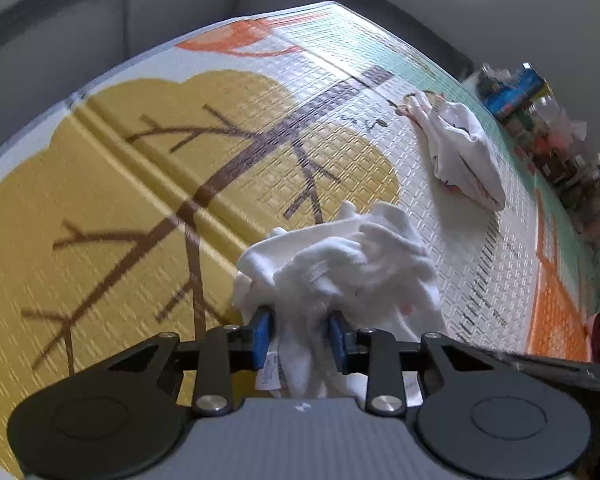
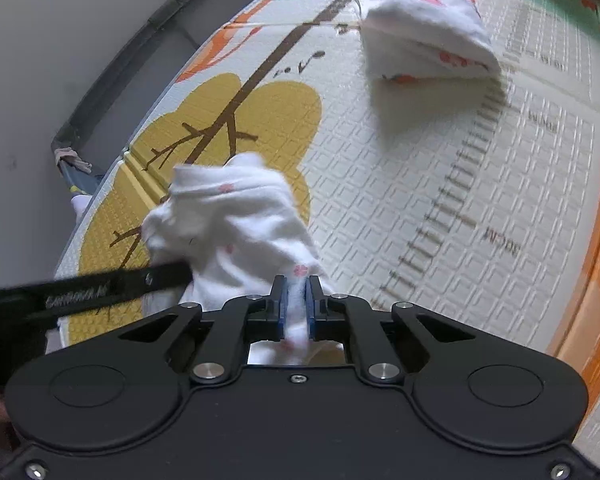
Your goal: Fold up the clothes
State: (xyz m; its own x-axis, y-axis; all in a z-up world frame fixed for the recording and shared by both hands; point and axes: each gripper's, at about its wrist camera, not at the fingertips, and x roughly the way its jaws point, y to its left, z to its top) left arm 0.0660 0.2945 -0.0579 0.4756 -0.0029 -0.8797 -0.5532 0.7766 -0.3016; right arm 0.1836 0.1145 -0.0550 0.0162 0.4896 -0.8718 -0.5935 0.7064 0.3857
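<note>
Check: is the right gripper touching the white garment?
Touching. The right wrist view shows the right gripper with white garment fabric pinched between its blue fingers.

My left gripper points steeply down, its blue pads drawn in against a bunch of white cloth that fills the gap between the fingers. My right gripper tilts down the same way, jaws almost together, pinching a thin fold of the cloth between its pads. The left gripper's black arm crosses just left of my right fingers.
</note>
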